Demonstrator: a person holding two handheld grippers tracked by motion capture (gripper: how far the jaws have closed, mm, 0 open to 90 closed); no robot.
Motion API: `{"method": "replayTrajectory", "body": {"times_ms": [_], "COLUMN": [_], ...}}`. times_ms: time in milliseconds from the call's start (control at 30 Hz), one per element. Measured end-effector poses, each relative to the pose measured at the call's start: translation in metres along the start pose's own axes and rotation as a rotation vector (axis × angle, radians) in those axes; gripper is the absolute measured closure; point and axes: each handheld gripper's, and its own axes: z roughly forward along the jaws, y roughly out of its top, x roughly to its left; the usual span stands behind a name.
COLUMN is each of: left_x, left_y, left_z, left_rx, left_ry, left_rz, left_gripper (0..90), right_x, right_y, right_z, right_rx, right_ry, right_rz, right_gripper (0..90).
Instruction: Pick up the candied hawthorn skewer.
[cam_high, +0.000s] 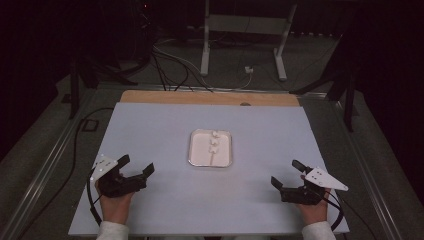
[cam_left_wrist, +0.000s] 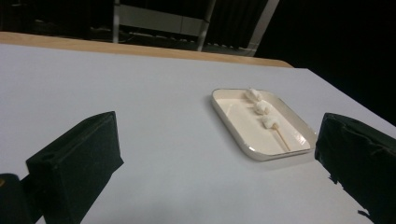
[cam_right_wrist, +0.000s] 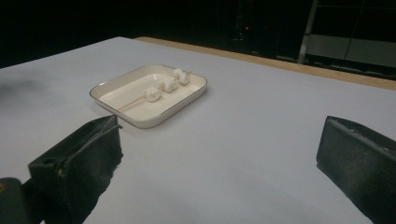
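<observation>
Two tools rest in my hands near my edge of the desk (cam_high: 165, 125), one at each side, and both have their jaws spread wide apart with nothing between them. My left tool (cam_high: 137, 167) sits at the left, its grey three-cornered plate on top and its cable curling back past my wrist. My right tool (cam_high: 286, 173) mirrors it at the right, angled inward toward the middle.

Between them and farther from me lies a small white tray (cam_high: 197, 155) with rounded corners, well apart from either tool. In it rests a thin wooden skewer (cam_high: 213, 156) carrying three white marshmallows (cam_high: 214, 141) in a row along its far half, the bare stick pointing back my way. From the left gripper view the tray (cam_left_wrist: 233, 133) appears ahead and to the right, the skewer (cam_left_wrist: 283, 140) lying along its length. From the right gripper view the tray (cam_right_wrist: 184, 100) sits ahead and to the left, the marshmallows (cam_right_wrist: 166, 85) toward its far end.

Beyond the pale desk cover a strip of bare wood (cam_high: 210, 97) shows
</observation>
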Motion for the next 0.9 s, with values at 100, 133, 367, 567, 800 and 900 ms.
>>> {"method": "replayTrajectory", "body": {"times_ms": [100, 133, 367, 567, 800, 900], "left_x": [-0.005, -0.007, -0.021, -0.032, -0.043, -0.048], "left_y": [0.002, 0.003, 0.007, 0.01, 0.007, 0.006], "left_z": [0.011, 0.014, 0.038, 0.057, 0.079, 0.09], "left_rx": [0.022, 0.027, 0.069, 0.092, 0.123, 0.138], "left_ry": [-0.005, -0.011, -0.036, -0.061, -0.073, -0.082], "left_rz": [0.016, 0.018, 0.042, 0.051, 0.059, 0.065], "left_gripper": [1.4, 1.5, 2.8, 3.4, 3.8, 3.9], "right_x": [0.0, 0.0, 0.0, 0.0, 0.0, 0.0], "right_y": [0.0, 0.0, 0.0, 0.0, 0.0, 0.0], "right_z": [0.0, 0.0, 0.0, 0.0, 0.0, 0.0], "right_rx": [0.003, 0.003, 0.002, 0.004, 0.003, 0.003], "right_ry": [0.0, 0.001, 0.001, 0.002, 0.003, 0.004], "right_rz": [-0.004, -0.005, -0.002, -0.002, 0.0, -0.001], "right_gripper": [0.1, 0.1, 0.2, 0.1, 0.2, 0.2]}}
